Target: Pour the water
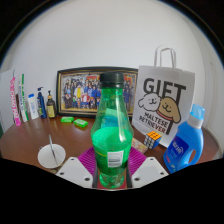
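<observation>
Behind everything ran a plain white wall (110,40), and below it we had a brown wooden table (25,145) spread wide. Right up front, we saw the green bottle (112,130) standing upright, black cap on top, a white label low on its body, liquid visible through the green plastic. It sat squarely between the gripper (111,172), and we could see the 2 fingers closed in against its lower sides, the purple pads (88,160) pressed to the plastic, so the gripper was clamped on the bottle. Whether the bottle's base touched the table, we could not tell. Off to the left of the fingers, a small white dish (51,154) lay on the wood with a thin stick-like thing across it. Farther back on that side, we spotted a row of tubes and small bottles (30,104) lined up against the wall, and 2 small green packets (73,121) lying flat near them. Directly beyond the bottle stood a framed group photograph (82,92), leaning upright at the wall. To its right, a white gift bag (163,100) stood tall, printed with "GIFT" and a cartoon dog. Nearer us on the right, a blue detergent bottle (187,141) with a blue cap stood just beside the bag, and a small patterned cube (151,140) sat at the foot of the bag.
</observation>
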A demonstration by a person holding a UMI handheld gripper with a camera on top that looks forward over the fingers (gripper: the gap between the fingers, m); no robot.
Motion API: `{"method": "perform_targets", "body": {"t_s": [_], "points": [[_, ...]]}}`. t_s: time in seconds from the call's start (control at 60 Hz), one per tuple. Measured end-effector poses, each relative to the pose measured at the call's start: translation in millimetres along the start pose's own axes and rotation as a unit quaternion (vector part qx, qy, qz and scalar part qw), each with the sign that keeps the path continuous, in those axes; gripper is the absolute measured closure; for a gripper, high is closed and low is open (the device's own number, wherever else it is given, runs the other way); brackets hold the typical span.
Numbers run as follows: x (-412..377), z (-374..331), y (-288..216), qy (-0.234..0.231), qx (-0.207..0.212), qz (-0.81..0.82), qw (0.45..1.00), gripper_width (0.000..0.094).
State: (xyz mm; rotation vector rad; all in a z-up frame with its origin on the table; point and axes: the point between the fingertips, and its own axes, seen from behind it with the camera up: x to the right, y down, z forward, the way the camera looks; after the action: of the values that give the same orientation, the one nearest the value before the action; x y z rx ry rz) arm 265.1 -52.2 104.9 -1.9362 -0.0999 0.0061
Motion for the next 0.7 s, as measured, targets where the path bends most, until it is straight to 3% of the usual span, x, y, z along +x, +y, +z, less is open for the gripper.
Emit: {"method": "perform_targets", "body": {"t_s": [0.15,0.333,0.483,0.6,0.7], "points": [[-0.7,9.3,27.9,-0.009,-0.011,0.033,0.999,0.0545],[-0.9,8.6,24.4,-0.012,0.01,0.034,0.999,0.0509],[-2.6,5.4,29.1,-0.017,-0.005,0.033,0.999,0.0394],[-3.8,-6.3,32.7,-0.01,-0.028,0.033,0.999,0.0065],[0.7,-25.9,31.1,0.014,-0.044,0.024,0.999,0.0079]]}}
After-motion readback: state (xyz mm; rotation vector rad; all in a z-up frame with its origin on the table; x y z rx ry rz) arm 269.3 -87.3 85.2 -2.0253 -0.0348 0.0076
